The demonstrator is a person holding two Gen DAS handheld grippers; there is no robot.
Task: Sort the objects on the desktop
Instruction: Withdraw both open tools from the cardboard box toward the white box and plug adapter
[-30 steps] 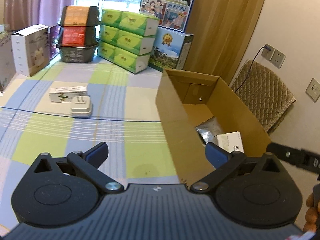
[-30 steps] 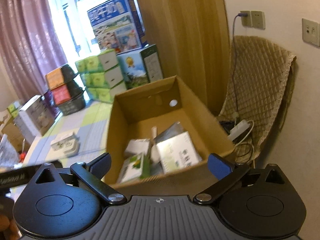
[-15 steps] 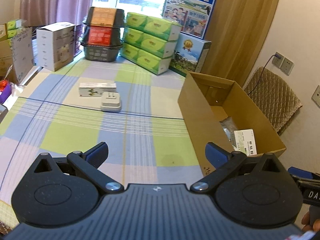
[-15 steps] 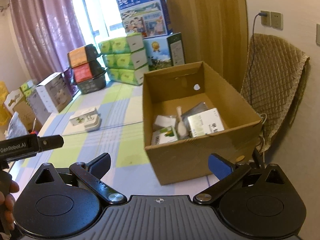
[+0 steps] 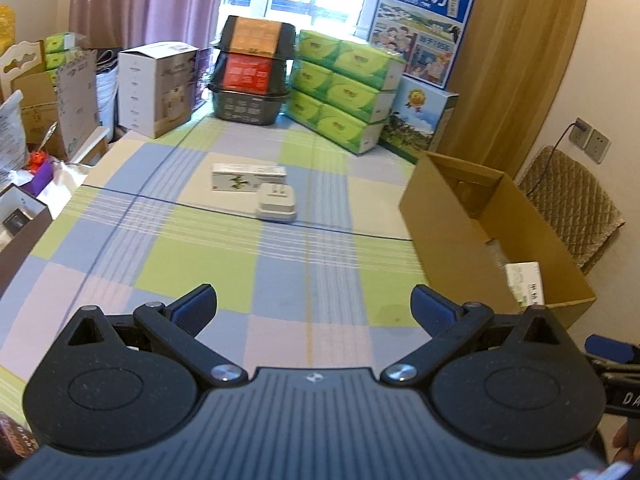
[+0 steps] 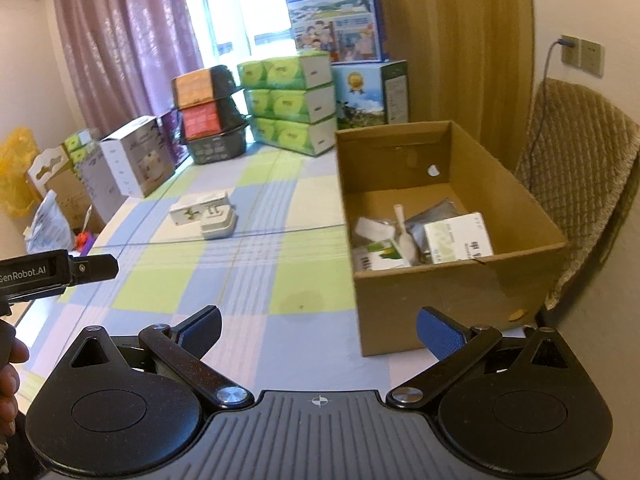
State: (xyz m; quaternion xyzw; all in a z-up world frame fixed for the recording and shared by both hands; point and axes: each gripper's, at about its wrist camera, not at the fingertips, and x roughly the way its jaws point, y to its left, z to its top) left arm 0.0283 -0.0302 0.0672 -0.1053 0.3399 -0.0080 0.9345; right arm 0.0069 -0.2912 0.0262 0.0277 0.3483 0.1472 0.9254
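- The cardboard box (image 6: 452, 236) is plain brown and open at the top, standing on the checked cloth (image 5: 200, 264) at the table's right edge.
- Inside the cardboard box lie several small things: a white-and-green packet (image 6: 458, 238), a green-and-white carton (image 6: 380, 258), a white spoon-like piece (image 6: 404, 232) and a dark foil pouch (image 6: 438, 214); the exact count is hard to tell.
- Well to the left of the cardboard box, two things are on the cloth: a long white carton with a green print (image 5: 249, 177) and a white plug adapter (image 5: 277, 203) with two prongs up, touching the carton's near side.
- The left gripper (image 5: 314, 304) hovers over the cloth, left of the cardboard box, its blue-padded jaws spread wide with nothing between them.
- The right gripper (image 6: 319, 330) hangs before the cardboard box's near left corner, jaws likewise wide apart and holding nothing.
- Behind the cardboard box stand six green tissue packs (image 5: 344, 88) in three tiers of two, and two milk cartons (image 6: 370, 92).
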